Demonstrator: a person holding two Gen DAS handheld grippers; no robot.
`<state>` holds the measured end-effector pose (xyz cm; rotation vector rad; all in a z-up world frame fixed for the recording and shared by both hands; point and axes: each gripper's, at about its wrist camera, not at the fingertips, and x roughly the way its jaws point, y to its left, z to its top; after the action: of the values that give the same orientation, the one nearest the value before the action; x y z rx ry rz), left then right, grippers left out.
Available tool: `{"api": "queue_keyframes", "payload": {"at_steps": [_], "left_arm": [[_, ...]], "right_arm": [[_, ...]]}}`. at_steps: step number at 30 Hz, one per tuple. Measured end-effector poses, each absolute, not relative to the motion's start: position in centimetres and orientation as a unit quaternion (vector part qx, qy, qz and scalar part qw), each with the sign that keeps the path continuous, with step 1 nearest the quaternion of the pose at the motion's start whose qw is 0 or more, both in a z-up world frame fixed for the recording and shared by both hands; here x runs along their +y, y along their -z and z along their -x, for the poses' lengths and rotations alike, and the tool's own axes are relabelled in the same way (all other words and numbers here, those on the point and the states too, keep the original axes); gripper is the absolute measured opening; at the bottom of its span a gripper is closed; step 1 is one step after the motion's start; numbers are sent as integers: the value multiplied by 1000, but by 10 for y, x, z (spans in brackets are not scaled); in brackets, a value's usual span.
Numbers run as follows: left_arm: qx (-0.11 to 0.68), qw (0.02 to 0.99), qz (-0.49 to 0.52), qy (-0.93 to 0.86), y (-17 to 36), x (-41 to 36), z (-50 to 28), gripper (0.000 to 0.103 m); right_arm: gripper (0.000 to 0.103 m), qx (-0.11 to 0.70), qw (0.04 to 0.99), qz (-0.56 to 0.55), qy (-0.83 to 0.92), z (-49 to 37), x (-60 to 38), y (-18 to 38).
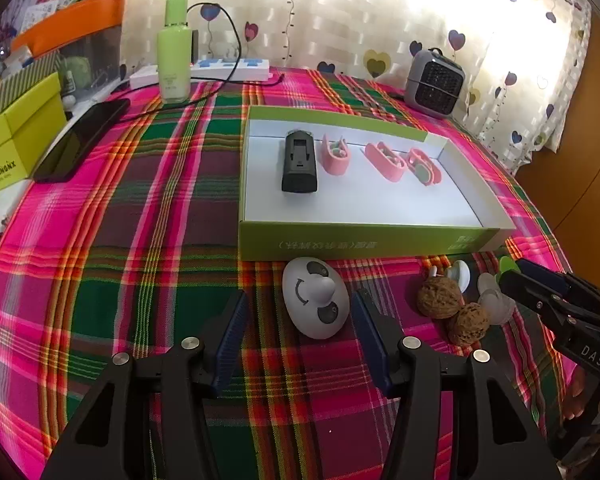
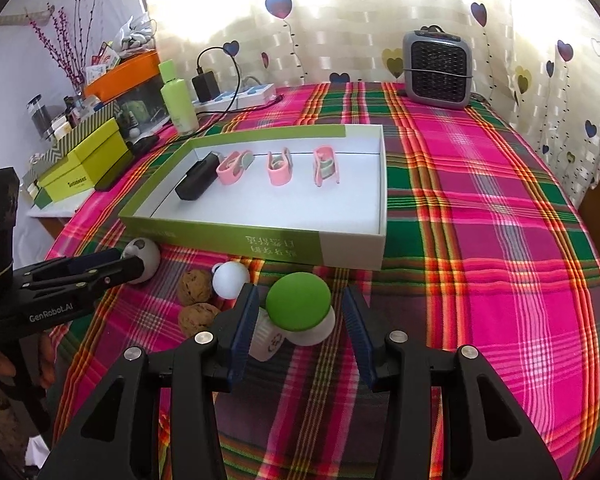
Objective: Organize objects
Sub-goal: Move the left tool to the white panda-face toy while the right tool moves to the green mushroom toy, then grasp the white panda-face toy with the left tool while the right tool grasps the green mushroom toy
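A green-rimmed white box (image 1: 356, 236) (image 2: 352, 252) holds a black device (image 1: 299, 162) (image 2: 198, 180) and three pink clips (image 1: 384, 160) (image 2: 278, 168). In front of it lie a white egg-shaped face toy (image 1: 315, 298) (image 2: 142, 254), two walnuts (image 1: 452, 308) (image 2: 196, 300), a white mushroom toy (image 1: 460, 274) (image 2: 230, 278) and a green-capped mushroom toy (image 2: 300, 306). My left gripper (image 1: 300, 316) is open, its fingers on either side of the egg toy. My right gripper (image 2: 300, 312) is open around the green mushroom; it also shows in the left wrist view (image 1: 540, 292).
A green bottle (image 1: 175, 56), power strip (image 1: 232, 68), phone (image 1: 82, 140) and yellow-green boxes (image 1: 16, 140) stand at the back left. A grey heater (image 1: 434, 78) (image 2: 438, 68) stands at the back right. The plaid cloth (image 2: 480, 220) stretches right of the box.
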<state>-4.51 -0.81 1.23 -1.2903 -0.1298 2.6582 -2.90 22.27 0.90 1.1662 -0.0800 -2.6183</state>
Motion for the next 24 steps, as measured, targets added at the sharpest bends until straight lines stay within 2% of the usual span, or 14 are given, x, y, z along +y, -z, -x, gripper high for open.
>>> {"api": "queue_keyframes", "payload": {"at_steps": [24], "left_arm": [[-59,85,437,-893,-10,-9,58,51]], "right_arm": [[43,-44,132,-416,899,38,226,-4]]}}
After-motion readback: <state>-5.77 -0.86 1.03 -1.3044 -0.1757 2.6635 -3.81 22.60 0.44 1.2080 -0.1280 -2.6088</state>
